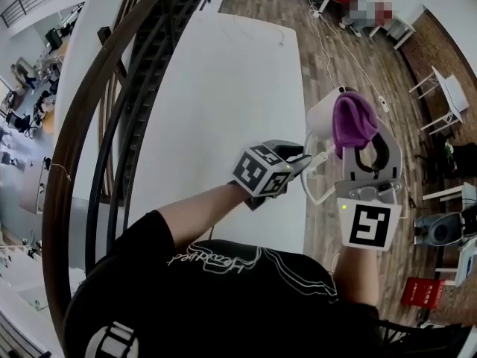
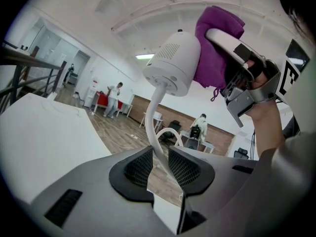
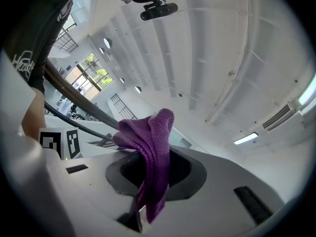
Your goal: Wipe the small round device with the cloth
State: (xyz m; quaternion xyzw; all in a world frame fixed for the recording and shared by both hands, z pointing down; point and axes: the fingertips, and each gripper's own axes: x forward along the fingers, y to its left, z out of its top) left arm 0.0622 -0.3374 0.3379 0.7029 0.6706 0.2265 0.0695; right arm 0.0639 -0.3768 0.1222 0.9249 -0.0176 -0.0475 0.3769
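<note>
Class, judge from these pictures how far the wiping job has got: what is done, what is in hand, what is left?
Done: the left gripper is shut on the cable, holding the device up; the right gripper is shut on the cloth. In hand: the cloth seems pressed against the device's side. Left: the wiping itself; no cleaned area shows.

A long white table (image 1: 223, 110) stands on wood flooring (image 1: 395, 73) beside a dark curved railing (image 1: 89, 148).

Head view steeply downward from above; both gripper views close-range; purple cloth (image 1: 352, 121) in all three
</note>
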